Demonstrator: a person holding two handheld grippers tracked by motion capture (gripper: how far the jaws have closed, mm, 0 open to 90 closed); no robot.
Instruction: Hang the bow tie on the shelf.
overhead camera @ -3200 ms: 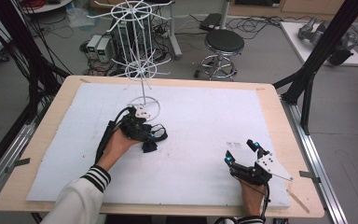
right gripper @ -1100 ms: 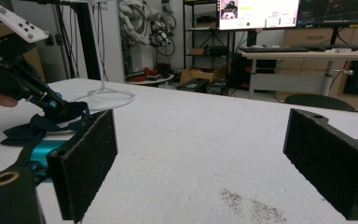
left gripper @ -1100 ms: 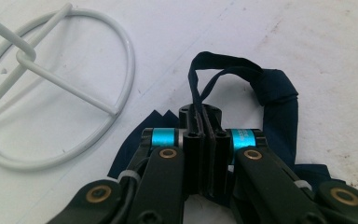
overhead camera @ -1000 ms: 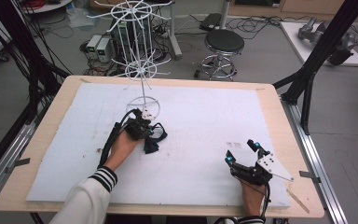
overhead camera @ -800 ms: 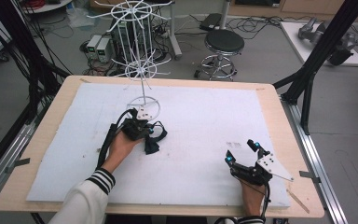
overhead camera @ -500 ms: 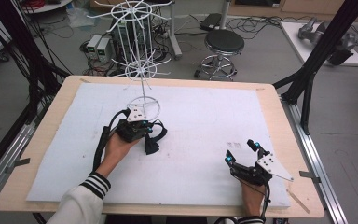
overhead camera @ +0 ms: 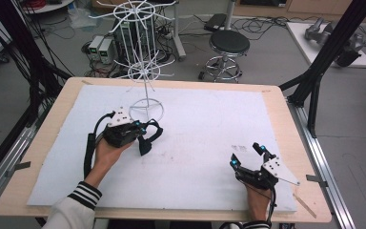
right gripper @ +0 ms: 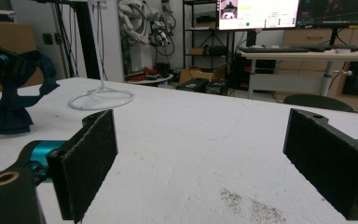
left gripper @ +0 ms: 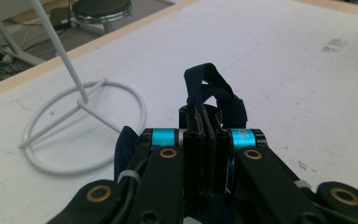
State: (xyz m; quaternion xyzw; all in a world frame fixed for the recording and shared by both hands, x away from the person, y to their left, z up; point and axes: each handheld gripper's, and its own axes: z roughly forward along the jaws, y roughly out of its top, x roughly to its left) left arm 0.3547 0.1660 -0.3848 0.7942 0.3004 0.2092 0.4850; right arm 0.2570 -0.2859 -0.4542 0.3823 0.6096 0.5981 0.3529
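My left gripper [overhead camera: 143, 135] is shut on a dark blue piece of cloth [overhead camera: 146, 143], held just in front of the white wire rack's ring base [overhead camera: 146, 109]. In the left gripper view the jaws [left gripper: 205, 135] are pressed together, with a loop of the cloth [left gripper: 212, 88] sticking out past them. From the right gripper view the cloth [right gripper: 14, 114] hangs from that gripper [right gripper: 2, 60], its lower end on the white mat. My right gripper [overhead camera: 245, 155] rests near the table's front right, open, with nothing between its pads [right gripper: 91, 158].
The white wire rack [overhead camera: 145, 71] stands at the mat's back left, its arms spreading over the table edge. A white mat [overhead camera: 209, 119] covers the wooden table [overhead camera: 57, 114]. A stool [overhead camera: 228, 45], cables and black frame posts stand beyond the far edge.
My left hand has shifted left and risen a little, carrying the dark blue cloth nearer the rack's base. The right hand has stayed where it was.
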